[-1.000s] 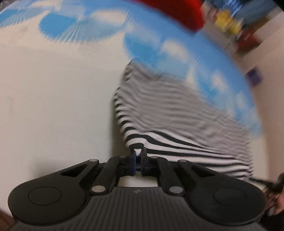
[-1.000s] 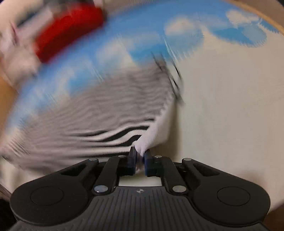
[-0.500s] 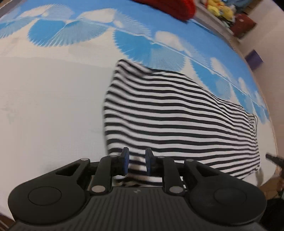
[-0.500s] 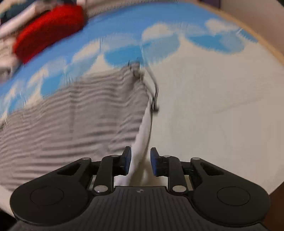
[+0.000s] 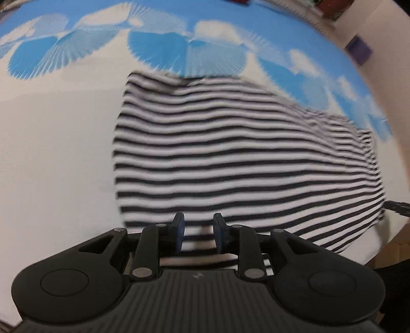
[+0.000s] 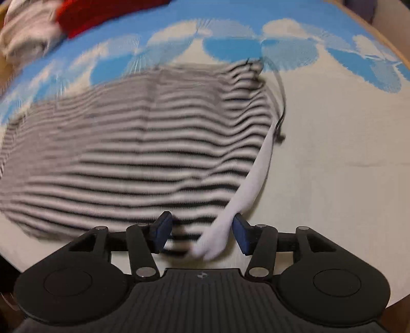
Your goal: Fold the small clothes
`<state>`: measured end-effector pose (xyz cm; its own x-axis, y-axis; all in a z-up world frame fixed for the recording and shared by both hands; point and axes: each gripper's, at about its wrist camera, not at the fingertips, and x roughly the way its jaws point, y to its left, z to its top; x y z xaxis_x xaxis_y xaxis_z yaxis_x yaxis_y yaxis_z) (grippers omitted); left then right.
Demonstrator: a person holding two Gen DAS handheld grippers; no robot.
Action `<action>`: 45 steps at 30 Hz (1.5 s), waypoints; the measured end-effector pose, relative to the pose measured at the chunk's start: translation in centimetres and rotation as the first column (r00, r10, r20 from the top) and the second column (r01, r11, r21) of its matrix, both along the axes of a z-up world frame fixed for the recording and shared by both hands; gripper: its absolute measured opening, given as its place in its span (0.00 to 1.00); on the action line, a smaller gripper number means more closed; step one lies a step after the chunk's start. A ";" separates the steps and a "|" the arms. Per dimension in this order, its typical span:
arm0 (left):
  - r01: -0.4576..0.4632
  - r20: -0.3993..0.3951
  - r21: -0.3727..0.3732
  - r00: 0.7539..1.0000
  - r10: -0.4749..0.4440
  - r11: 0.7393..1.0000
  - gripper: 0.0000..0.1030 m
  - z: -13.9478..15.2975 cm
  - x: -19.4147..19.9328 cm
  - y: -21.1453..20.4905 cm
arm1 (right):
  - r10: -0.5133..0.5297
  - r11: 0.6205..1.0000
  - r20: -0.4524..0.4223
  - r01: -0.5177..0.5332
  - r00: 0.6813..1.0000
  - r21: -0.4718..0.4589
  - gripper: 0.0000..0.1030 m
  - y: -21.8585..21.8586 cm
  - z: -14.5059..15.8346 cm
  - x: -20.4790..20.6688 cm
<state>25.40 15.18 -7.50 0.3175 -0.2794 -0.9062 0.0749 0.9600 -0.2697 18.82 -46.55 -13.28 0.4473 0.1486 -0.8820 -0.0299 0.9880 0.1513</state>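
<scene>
A black-and-white striped garment [image 5: 243,164] lies spread flat on a white and blue patterned sheet [image 5: 56,143]. My left gripper [image 5: 197,231] is open just over its near left edge, holding nothing. In the right wrist view the same garment [image 6: 143,158] shows with a white band [image 6: 256,176] along its right edge and a thin dark strap [image 6: 280,110] trailing beside it. My right gripper [image 6: 201,234] is open wide, and the near end of the white band lies loose between its jaws.
A red item [image 6: 102,12] and a pale crumpled cloth [image 6: 25,33] lie at the far left of the bed. A purple object [image 5: 358,48] stands off the bed at the right. The wooden bed edge [image 6: 394,43] curves along the right.
Both grippers were shut on the garment's near corners a second ago. They have opened and let go, and the garment now lies flat. The right jaws have opened wider since half a second ago.
</scene>
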 end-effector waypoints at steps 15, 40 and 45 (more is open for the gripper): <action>0.053 -0.053 0.147 0.998 -0.046 0.988 0.49 -1.4 -0.1 -1.8 | -0.198 0.970 0.143 0.215 0.970 -0.111 0.59 -2.2 2.3 0.5; -0.062 0.055 0.133 0.997 0.055 0.989 0.50 1.4 -1.0 0.9 | -0.164 0.975 0.408 0.210 0.898 -0.072 0.22 12.7 7.2 -0.8; -0.088 0.069 0.116 0.994 0.080 0.989 0.50 1.8 -0.9 1.7 | -0.100 0.974 0.403 0.173 0.910 -0.148 0.11 17.8 6.2 -0.1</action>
<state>24.49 16.87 -5.74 0.3936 -0.1405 -0.9085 0.0058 0.9886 -0.1504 18.76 -28.76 -7.06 0.7658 -0.0803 -0.6381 0.0862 0.9960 -0.0219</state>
